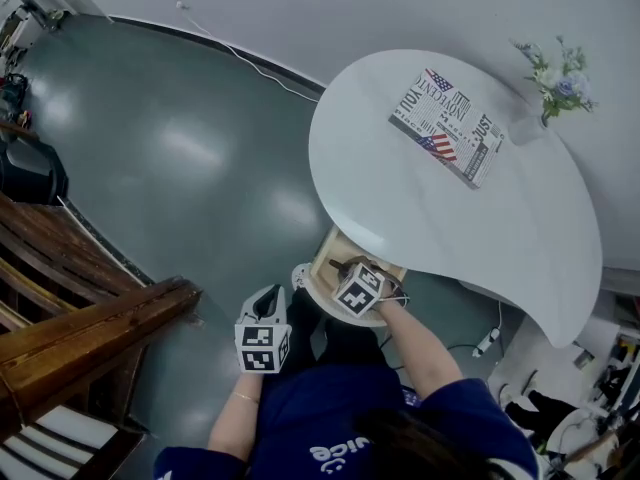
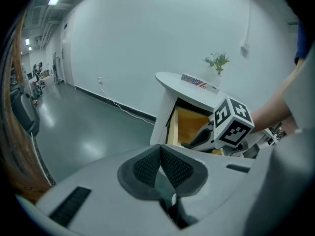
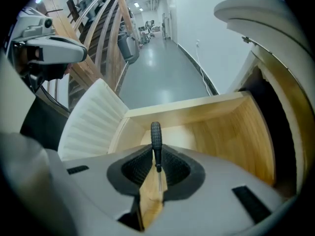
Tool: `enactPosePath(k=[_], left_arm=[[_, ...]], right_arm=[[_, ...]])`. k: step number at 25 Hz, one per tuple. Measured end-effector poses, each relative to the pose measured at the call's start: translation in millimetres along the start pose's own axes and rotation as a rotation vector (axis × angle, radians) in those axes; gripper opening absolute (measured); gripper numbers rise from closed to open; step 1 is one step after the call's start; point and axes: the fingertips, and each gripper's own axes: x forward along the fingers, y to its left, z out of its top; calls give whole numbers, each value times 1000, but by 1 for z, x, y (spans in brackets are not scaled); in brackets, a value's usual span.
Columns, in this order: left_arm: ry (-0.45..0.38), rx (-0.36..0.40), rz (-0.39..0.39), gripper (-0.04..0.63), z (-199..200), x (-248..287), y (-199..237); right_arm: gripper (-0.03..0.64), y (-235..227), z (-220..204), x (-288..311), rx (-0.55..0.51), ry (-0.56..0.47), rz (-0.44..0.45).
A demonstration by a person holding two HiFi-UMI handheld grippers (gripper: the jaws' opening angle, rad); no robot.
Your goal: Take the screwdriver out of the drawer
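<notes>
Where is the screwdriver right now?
In the right gripper view, the screwdriver is pinched in the right hand-held gripper, over the open wooden drawer under the white table.

Head camera overhead (all show drawer (image 3: 231,132)).

Black-handled screwdriver (image 3: 156,140), clamped in right tongs (image 3: 156,165), points handle-first, apparently above open wooden drawer (image 3: 224,127).

Drawer (image 3: 236,132) is open from above on your side only. Table top (image 1: 450,208) overhangs its far end, and the wooden walls box in the sides. Your right gripper (image 3: 156,163), clamped on the screwdriver (image 3: 155,136), sits over the opening and blocks it for the other hand. Left gripper (image 2: 161,168), jaws together, has bare floor (image 1: 180,158) around it. Wooden structure (image 1: 90,318) is well off to your left.
</notes>
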Motion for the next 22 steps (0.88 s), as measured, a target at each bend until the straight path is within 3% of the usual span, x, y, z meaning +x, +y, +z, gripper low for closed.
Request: enactPosePath(k=[9, 22], left_arm=[[-29, 31, -59, 5, 23, 7, -13], [-96, 106, -158, 5, 69, 16, -42]], right_arm=[[66, 5, 12, -42, 106, -96, 0], [66, 0, 22, -111, 353, -306, -100]])
